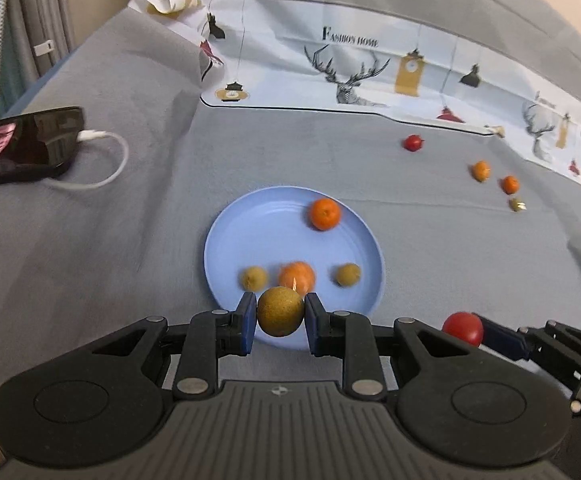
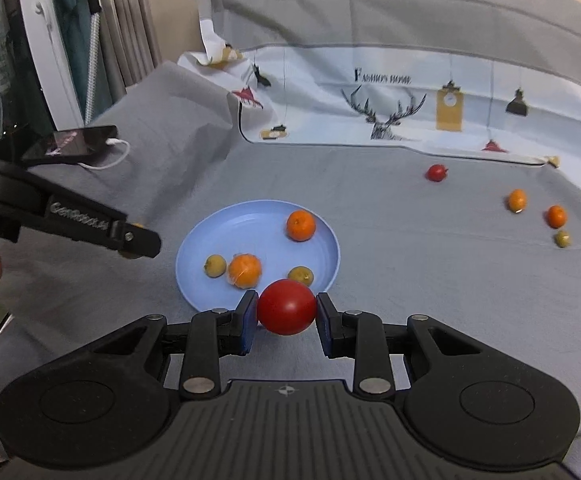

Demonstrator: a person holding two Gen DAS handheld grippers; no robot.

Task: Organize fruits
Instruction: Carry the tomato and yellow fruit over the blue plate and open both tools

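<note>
A blue plate (image 1: 226, 240) holds two oranges and two brownish fruits; above its near rim, left gripper (image 1: 280, 317) fingers clamp a speckled brown fruit (image 1: 280, 312), right gripper (image 2: 287, 309) fingers a glossy red tomato (image 2: 286, 306).

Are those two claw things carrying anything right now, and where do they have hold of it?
Yes. The left gripper pinches a brownish-yellow round fruit by its two sides; the right gripper pinches a red tomato likewise.

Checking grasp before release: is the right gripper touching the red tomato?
Touching. Right wrist view: right gripper has both blue pads pressed against the red tomato, no gap either side.
</note>
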